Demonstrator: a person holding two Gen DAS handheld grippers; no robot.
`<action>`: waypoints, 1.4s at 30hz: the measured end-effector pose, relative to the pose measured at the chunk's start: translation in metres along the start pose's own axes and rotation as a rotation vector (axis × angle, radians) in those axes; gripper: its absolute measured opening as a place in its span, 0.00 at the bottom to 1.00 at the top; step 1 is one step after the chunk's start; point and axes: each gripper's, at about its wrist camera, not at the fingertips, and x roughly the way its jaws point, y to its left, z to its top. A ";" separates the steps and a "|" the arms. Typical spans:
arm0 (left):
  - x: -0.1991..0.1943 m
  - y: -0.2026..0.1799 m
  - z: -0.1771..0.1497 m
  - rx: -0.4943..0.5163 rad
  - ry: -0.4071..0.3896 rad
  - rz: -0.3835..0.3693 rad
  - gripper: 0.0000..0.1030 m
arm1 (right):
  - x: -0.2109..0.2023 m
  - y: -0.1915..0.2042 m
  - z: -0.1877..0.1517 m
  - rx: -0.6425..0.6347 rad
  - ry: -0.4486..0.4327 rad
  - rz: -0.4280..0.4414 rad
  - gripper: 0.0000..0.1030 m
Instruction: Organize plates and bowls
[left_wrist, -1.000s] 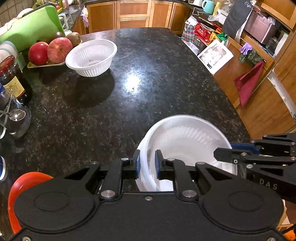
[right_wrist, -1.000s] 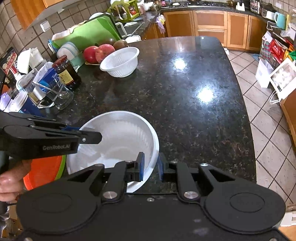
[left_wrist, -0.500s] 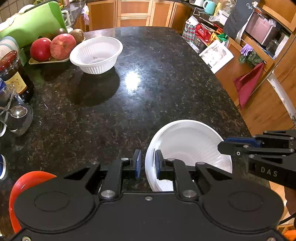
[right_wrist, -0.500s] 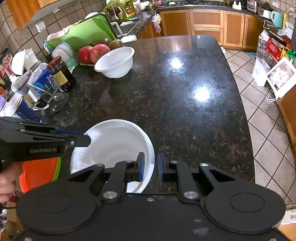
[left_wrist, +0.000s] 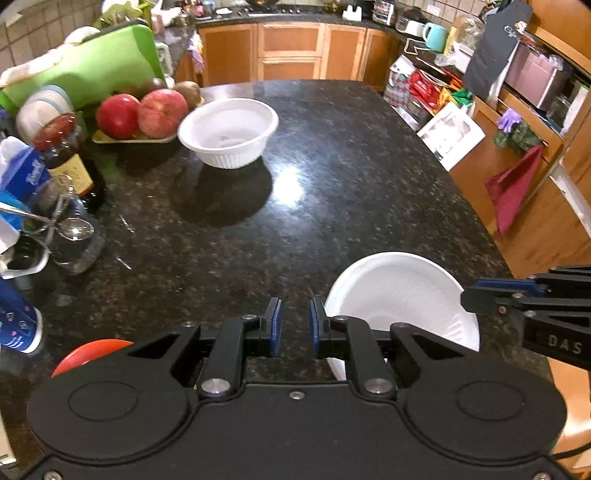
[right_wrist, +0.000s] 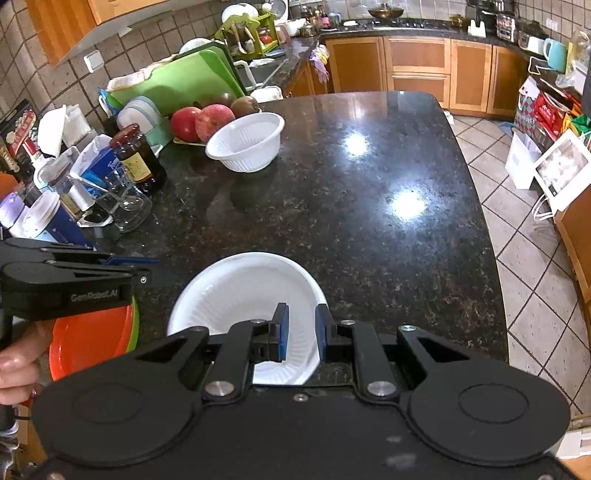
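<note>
The right wrist view shows the right tongs (right_wrist: 300, 334) narrowed over the near rim of a white bowl (right_wrist: 243, 291) at the front edge of the dark worktop (right_wrist: 351, 206); whether the pads pinch the rim is unclear. In the left wrist view, the left tongs (left_wrist: 294, 326) are nearly closed on nothing, just left of that bowl. A second white bowl (left_wrist: 228, 131) sits far back beside the apples (left_wrist: 142, 112). Orange plates (right_wrist: 90, 338) lie at the worktop's near left.
</note>
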 end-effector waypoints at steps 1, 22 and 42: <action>-0.001 0.001 -0.001 -0.003 -0.004 0.004 0.20 | -0.001 0.002 0.000 -0.003 -0.002 0.002 0.18; -0.016 0.031 -0.005 -0.066 -0.059 0.125 0.20 | -0.004 0.051 0.017 -0.111 -0.023 0.060 0.18; -0.010 0.078 0.051 -0.186 -0.116 0.215 0.20 | 0.027 0.084 0.112 -0.121 -0.057 0.065 0.19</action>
